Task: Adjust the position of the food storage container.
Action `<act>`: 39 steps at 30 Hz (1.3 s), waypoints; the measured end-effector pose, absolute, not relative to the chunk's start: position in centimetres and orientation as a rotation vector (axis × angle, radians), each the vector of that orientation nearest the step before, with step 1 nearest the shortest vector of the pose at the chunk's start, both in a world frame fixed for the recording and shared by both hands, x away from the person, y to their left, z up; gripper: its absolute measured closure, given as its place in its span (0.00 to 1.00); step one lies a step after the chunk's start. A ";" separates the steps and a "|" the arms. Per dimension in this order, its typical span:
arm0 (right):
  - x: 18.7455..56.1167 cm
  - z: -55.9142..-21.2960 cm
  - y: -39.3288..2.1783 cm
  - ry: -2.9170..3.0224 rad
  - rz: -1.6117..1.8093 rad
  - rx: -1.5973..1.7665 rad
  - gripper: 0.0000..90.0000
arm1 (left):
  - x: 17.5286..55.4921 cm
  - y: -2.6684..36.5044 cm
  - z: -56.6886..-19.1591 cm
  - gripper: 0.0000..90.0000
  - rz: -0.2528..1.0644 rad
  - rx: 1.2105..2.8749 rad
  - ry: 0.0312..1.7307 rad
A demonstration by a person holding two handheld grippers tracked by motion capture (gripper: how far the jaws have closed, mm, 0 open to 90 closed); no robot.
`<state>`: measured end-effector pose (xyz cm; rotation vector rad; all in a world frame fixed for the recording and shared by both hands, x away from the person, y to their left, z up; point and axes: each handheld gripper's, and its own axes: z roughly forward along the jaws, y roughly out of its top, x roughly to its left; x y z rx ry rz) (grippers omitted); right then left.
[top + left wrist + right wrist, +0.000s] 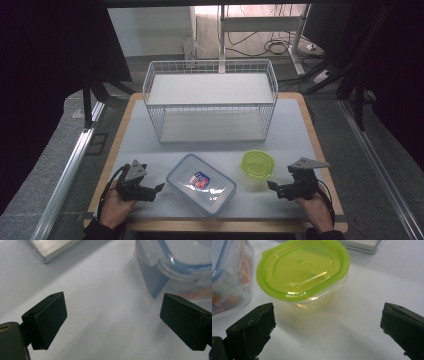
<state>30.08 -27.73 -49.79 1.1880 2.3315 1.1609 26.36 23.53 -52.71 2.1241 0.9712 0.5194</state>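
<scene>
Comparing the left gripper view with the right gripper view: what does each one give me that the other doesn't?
Left gripper view alone: the left gripper, jaws open over bare white table, with the clear box's blue-sealed corner latch up close.
Right gripper view alone: the right gripper, jaws open, facing the green-lidded tub.
Both: the clear lidded box, seen at the left edge of the right gripper view, and a corner of the wire rack's base.

Both hands come in over the near edge of the worktop [220, 212]. The left tool [159, 188] lies level at the near left, jaws spread wide with nothing between them, pointing inward. The right tool [270, 186] sits at the near right, jaws equally wide and empty, facing the left one.
</scene>
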 end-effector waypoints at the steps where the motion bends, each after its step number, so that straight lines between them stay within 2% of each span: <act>1: 30.2 -49.8 -27.7 2.327 1.164 1.195 0.00 | 26.4 23.7 -52.8 0.08 0.520 2.120 0.974; 10: 30.2 -50.0 -27.5 2.313 1.107 1.208 0.00 | 26.5 23.6 -53.0 0.07 0.584 2.125 0.925; 20: 30.2 -49.4 -27.5 2.331 1.097 1.191 0.01 | 26.5 23.7 -53.0 0.06 0.573 2.077 0.940; 26: 30.3 -48.7 -27.4 2.300 1.117 1.199 0.11 | 26.4 23.7 -52.9 0.06 0.580 2.079 0.927; 28: 30.4 -48.2 -27.4 2.286 1.124 1.188 0.17 | 26.4 23.6 -52.9 0.06 0.582 2.076 0.923; 29: 30.4 -47.8 -27.4 2.278 1.122 1.168 0.23 | 26.4 23.6 -52.9 0.06 0.581 2.078 0.919; 31: 30.4 -47.6 -27.3 2.275 1.122 1.161 0.25 | 26.4 23.6 -53.0 0.06 0.581 2.081 0.916; 32: 30.4 -47.1 -27.1 2.281 1.124 1.140 0.31 | 26.4 23.5 -53.0 0.06 0.584 2.084 0.912; 35: 30.5 -46.8 -26.8 2.285 1.134 1.133 0.37 | 26.4 23.4 -53.0 0.05 0.594 2.090 0.907; 37: 30.7 -46.5 -26.5 2.297 1.142 1.127 0.44 | 26.3 23.4 -52.9 0.05 0.599 2.091 0.906; 38: 30.8 -46.2 -26.2 2.306 1.151 1.125 0.52 | 26.3 23.4 -52.9 0.05 0.604 2.091 0.906; 39: 30.8 -46.2 -26.2 2.306 1.151 1.125 0.52 | 26.3 23.4 -52.9 0.05 0.604 2.091 0.906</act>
